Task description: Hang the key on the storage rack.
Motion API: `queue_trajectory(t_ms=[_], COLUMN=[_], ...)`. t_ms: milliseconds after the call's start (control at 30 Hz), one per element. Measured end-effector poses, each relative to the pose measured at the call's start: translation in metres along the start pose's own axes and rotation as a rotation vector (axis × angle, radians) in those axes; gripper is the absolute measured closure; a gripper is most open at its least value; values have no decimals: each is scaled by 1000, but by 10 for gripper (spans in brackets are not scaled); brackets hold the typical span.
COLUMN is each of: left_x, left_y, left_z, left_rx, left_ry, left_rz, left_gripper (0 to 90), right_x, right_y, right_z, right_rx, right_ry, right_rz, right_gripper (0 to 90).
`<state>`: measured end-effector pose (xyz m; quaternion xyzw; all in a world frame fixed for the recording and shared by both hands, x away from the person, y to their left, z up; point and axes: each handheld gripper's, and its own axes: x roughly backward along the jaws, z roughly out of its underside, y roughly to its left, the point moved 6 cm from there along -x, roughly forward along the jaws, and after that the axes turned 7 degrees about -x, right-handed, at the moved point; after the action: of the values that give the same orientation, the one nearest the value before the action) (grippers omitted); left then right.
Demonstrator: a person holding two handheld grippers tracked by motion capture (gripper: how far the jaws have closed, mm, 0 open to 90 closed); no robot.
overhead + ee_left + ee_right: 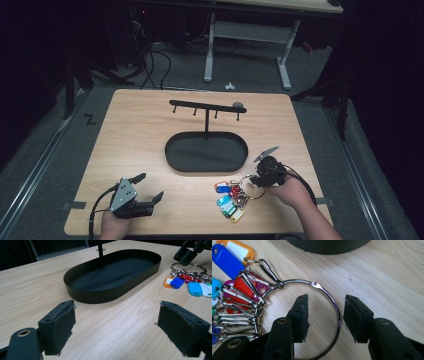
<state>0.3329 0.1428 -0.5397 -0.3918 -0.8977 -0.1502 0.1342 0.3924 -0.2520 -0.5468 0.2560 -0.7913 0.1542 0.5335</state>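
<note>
My right tongs point down at the pale wooden table, jaws apart astride the large silver key ring lying flat, unclamped. My left tongs rest level, wide open, empty.

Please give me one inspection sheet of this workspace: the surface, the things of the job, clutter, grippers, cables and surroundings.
Surface: wooden table, bare wood.
Job's things: large key ring with coloured tags lying flat; black oval tray with hook stand.
Clutter: nothing seen.
Grippers: left gripper open, over bare wood; right gripper open, its jaws on either side of the ring's wire, pads apart from it.
Cables: one trails from each gripper.
Surroundings: dark floor, white desk legs, floor cables.
</note>
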Motion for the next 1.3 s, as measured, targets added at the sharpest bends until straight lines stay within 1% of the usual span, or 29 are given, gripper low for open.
queue_trajectory(t_ms=[33,100,133,167,200,233,267,333,400,433,467,500,567,633,700,733,767,833,867,900,1000,1033,1067,1100,1133,1200,1233,1267,1300], left_x=[0,0,0,-1,-1,-1,-1,-1,-1,-1,-1,-1,-2,-1,-1,-1,-1,-1,-1,-2,-3,-3,-3,-3,-3,-4,-4,-4,-4], left_y=[0,-1,0,-1,-1,-1,-1,-1,-1,-1,-1,-1,-1,-1,0,0,0,1,1,1,-1,-1,-1,-1,-2,-2,-2,-3,-3], left_z=[0,0,0,0,-1,-1,-1,0,0,0,0,0,0,0,0,0,0,0,1,1,0,0,0,0,0,0,0,0,0], left_rx=[0,-1,-3,-2,-2,-2,-2,-1,-2,-2,0,1,1,-1,-6,-4,-4,-2,0,3,0,0,-4,-4,-6,-5,-5,-7,-7], left_ry=[0,0,0,-2,-3,-3,-3,-1,-1,-1,0,1,1,0,10,8,8,6,9,9,5,5,6,6,5,10,10,11,11], left_rz=[0,3,4,4,5,5,5,5,7,7,8,8,8,6,-6,-11,-11,-12,-10,-11,-8,-8,-4,-4,-3,1,1,3,3], left_gripper=[150,150,150,150,150,150,150,150,150,150,150,150,150,150,150,150,150,150,150,150,150,150,150,150,150,150,150,150,150], right_x=[0,0,-1,-3,-5,-5,-7,-11,-11,-11,-12,-11,-10,-8,-6,-6,-5,-4,-2,-2,-2,-2,-3,-3,-4,-6,-6,-7,-7], right_y=[0,1,2,5,5,5,5,2,1,1,0,1,2,3,5,6,8,9,12,13,14,14,16,16,17,18,18,19,19], right_z=[0,-5,-8,-12,-13,-13,-15,-19,-21,-21,-21,-21,-19,-15,-12,-9,-7,-5,-2,-1,-1,-1,-4,-4,-7,-10,-10,-12,-12], right_rx=[0,15,33,75,88,88,103,101,83,83,99,98,104,86,96,91,99,107,106,116,128,128,147,147,165,182,182,195,195], right_ry=[0,42,77,101,115,115,129,163,176,176,174,179,190,210,213,220,228,234,257,265,292,292,319,319,354,386,386,407,407], right_rz=[0,-9,0,-6,-4,-4,2,2,-10,-10,-9,-13,-16,-11,-2,-1,-5,-7,-12,-11,-12,-12,-21,-21,-20,-11,-11,-1,-1], right_gripper=[549,548,547,545,545,545,546,568,582,582,589,623,653,729,787,818,847,852,855,855,848,848,809,809,798,799,799,801,801])
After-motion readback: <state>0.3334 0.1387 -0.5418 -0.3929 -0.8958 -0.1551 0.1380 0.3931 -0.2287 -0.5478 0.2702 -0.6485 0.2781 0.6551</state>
